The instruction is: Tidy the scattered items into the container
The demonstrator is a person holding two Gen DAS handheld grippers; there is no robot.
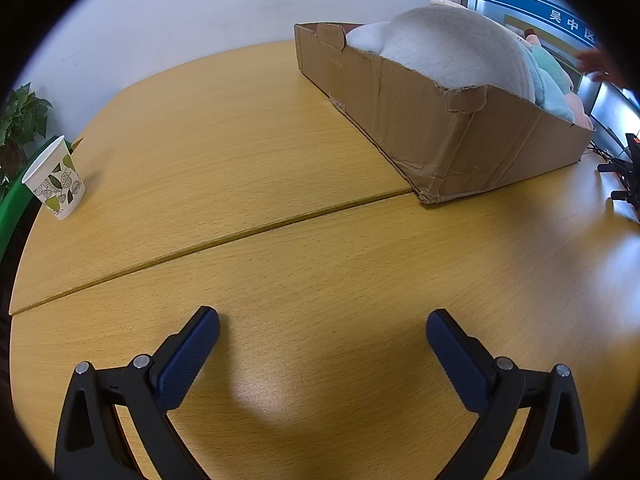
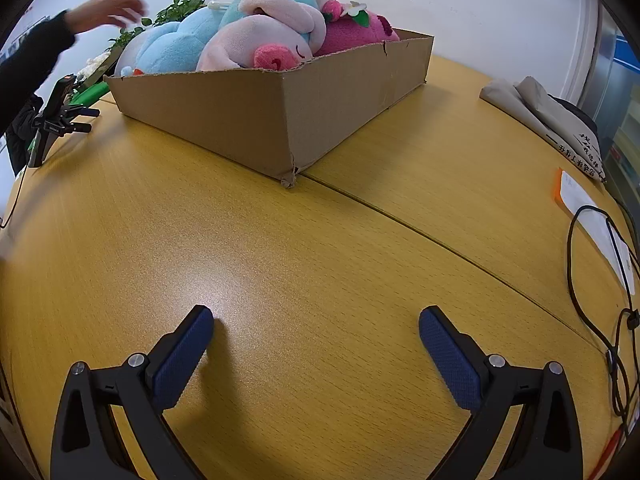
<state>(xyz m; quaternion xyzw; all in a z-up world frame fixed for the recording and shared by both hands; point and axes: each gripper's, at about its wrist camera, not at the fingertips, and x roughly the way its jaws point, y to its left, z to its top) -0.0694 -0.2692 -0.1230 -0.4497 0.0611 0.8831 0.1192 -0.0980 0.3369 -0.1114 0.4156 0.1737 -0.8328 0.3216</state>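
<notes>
The cardboard box point(image 1: 460, 128) sits on the wooden surface point(image 1: 304, 264), ahead of both grippers and well apart from them. In the left wrist view its long axis runs from a near corner at centre right away toward the upper left; in the right wrist view the near corner points toward the camera and the long side runs back toward the upper right. The box point(image 2: 248, 120) is shallow and open-topped, brown, with torn, ragged rims and a crushed lower corner. Plush toys fill it above the rim: a large grey-white plush point(image 1: 452, 48) on the left view's side, and in the right view a light blue plush point(image 2: 180, 48), a pale pink pig plush point(image 2: 260, 44) and a magenta plush point(image 2: 352, 34).

The left gripper point(image 1: 322, 330) is released, its blue-padded fingers point(image 1: 188, 360) spread wide over bare wood with nothing between them. The right gripper point(image 2: 316, 328) is likewise spread wide and empty, its fingers point(image 2: 450, 360) above the surface point(image 2: 280, 260).

A leaf-patterned paper cup point(image 1: 54, 180) stands upright near the left edge. A person's hand point(image 2: 108, 10) shows blurred beyond the box.
</notes>
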